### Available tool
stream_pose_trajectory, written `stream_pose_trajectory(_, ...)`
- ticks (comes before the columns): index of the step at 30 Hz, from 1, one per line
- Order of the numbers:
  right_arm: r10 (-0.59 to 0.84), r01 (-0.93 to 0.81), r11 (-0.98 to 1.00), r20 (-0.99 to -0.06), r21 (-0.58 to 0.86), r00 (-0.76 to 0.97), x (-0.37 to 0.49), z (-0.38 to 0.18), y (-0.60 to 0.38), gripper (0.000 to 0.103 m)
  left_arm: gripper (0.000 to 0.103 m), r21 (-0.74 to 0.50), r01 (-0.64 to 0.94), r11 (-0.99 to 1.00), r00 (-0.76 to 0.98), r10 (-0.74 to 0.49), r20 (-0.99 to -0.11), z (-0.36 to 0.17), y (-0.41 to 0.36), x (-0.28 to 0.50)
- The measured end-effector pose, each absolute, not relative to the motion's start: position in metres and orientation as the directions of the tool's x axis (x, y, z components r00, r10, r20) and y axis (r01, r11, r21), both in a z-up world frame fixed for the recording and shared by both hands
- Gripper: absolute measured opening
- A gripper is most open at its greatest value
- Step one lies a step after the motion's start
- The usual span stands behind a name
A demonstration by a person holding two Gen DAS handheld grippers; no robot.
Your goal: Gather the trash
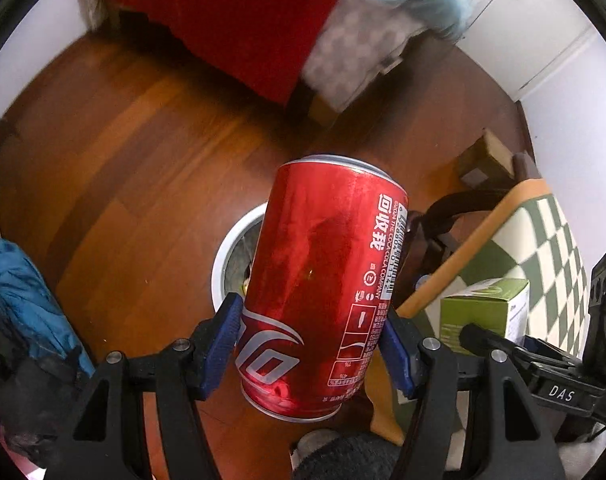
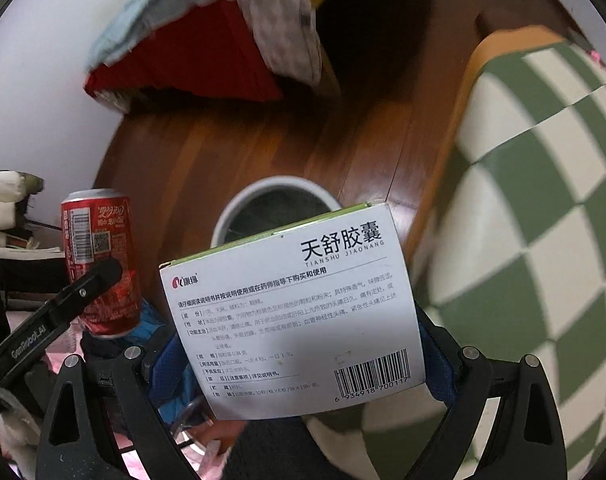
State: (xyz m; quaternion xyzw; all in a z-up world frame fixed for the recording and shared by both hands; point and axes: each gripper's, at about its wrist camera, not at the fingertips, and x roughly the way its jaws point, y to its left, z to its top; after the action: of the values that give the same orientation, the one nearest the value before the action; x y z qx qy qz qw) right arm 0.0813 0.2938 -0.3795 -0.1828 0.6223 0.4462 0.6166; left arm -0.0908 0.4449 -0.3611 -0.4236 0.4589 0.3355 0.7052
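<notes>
Left claw [image 1: 309, 344] is clamping your red can [image 1: 323, 280], hanging over the white bin [image 1: 233, 248]; right claw [image 2: 299, 364] is gripping the white box [image 2: 299, 312], bin at 12 o'clock.

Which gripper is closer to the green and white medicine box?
Right. The right gripper holds the green and white cardboard medicine box between its fingers; the left gripper, beside it, holds the red soda can.

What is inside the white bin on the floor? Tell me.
Little shows. In the left wrist view the red cola can held in the left gripper covers most of the white bin; in the right wrist view the medicine box hides its near half. The visible interior looks dark grey.
</notes>
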Motion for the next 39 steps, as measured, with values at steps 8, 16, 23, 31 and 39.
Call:
stream_pose_trajectory(8, 0.21, -0.802, 0.531, -0.959, 0.274, -0.189, 0.07, -0.446, 0.352, 0.097, 0.063, -0.374, -0.855, 0.361, 0.387, -0.036, -0.921, -0.396, 0.463, -0.098)
stream_pose_trajectory(16, 0.133, -0.824, 0.506, -0.967, 0.255, -0.217, 0.062, -0.484, 0.38, 0.098, 0.101, -0.346, -0.873, 0.342, 0.375, 0.02, -0.927, -0.382, 0.464, -0.127)
stream_pose_trajectory(23, 0.16, -0.834, 0.485, -0.964, 0.264, -0.212, 0.055, -0.477, 0.378, 0.103, 0.101, -0.194, -0.916, 0.351, 0.264, 0.164, -0.951, -0.351, 0.443, -0.147)
stream_pose_trajectory(31, 0.206, -0.885, 0.429, -0.974, 0.181, -0.099, 0.042, -0.409, 0.339, 0.103, 0.101, -0.101, -0.93, 0.353, 0.202, 0.262, -0.944, -0.314, 0.401, -0.169)
stream_pose_trajectory(39, 0.288, -0.915, 0.364, -0.955, 0.174, -0.067, 0.031, -0.328, 0.284, 0.103, 0.101, -0.106, -0.927, 0.361, 0.224, 0.304, -0.926, -0.262, 0.352, -0.182)
